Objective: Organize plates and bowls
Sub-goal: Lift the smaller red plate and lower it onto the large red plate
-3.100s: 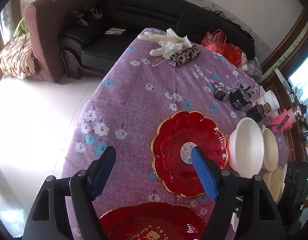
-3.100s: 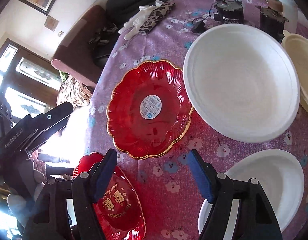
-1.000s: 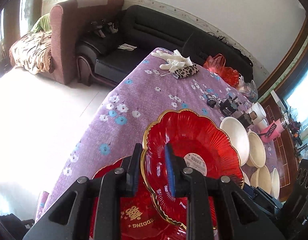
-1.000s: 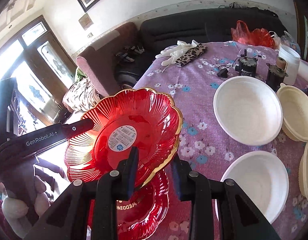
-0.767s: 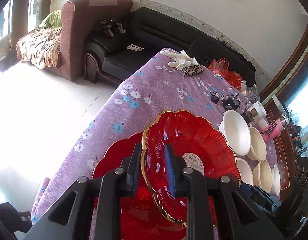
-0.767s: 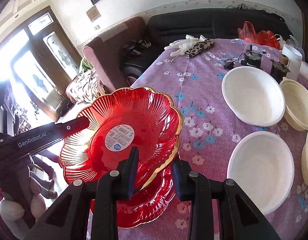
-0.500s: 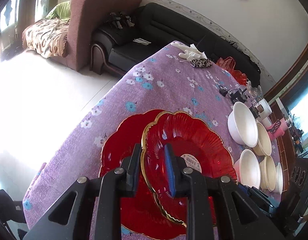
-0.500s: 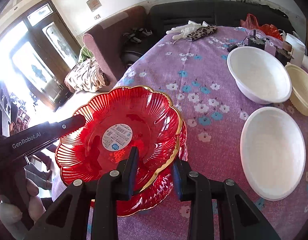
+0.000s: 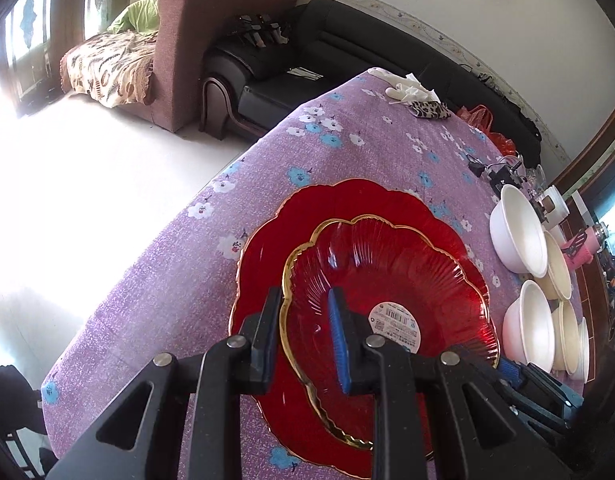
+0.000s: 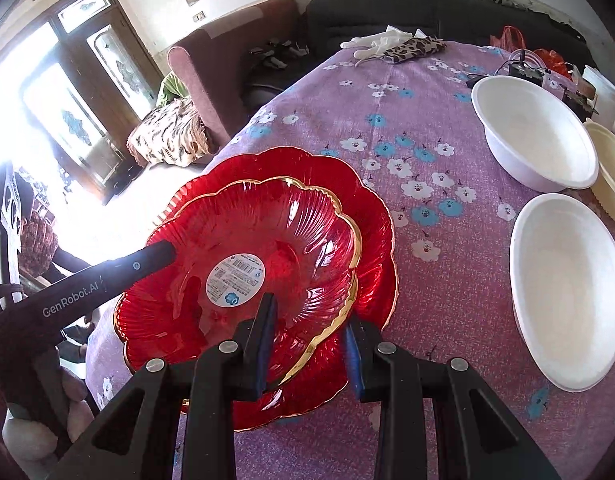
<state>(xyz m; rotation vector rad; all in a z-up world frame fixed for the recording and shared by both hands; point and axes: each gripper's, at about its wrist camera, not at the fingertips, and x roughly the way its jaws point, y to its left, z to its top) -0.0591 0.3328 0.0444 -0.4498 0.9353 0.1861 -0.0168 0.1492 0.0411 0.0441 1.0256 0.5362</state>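
Observation:
A red gold-rimmed flower plate point(image 9: 391, 280) with a round white sticker lies over a larger red flower plate point(image 9: 267, 248) on the purple flowered tablecloth. My left gripper point(image 9: 303, 320) is shut on the upper plate's near rim. My right gripper point(image 10: 309, 320) is shut on the same plate point(image 10: 267, 240) at its opposite rim, above the larger plate point(image 10: 371, 208). The left gripper's arm also shows in the right wrist view point(image 10: 79, 292). White bowls point(image 10: 563, 288) point(image 10: 535, 144) and cream bowls point(image 10: 611, 168) stand to the right.
White bowls point(image 9: 519, 236) and a stack of cream bowls point(image 9: 567, 336) line the table's right side. White gloves and a leopard pouch point(image 9: 427, 108), black gadgets point(image 9: 503, 176) and a red bag sit at the far end. The table edge point(image 9: 155, 248) drops off left.
Both grippers closed on the sticker plate, lifted it and carried it back over the larger red plate; it now sits low on that plate.

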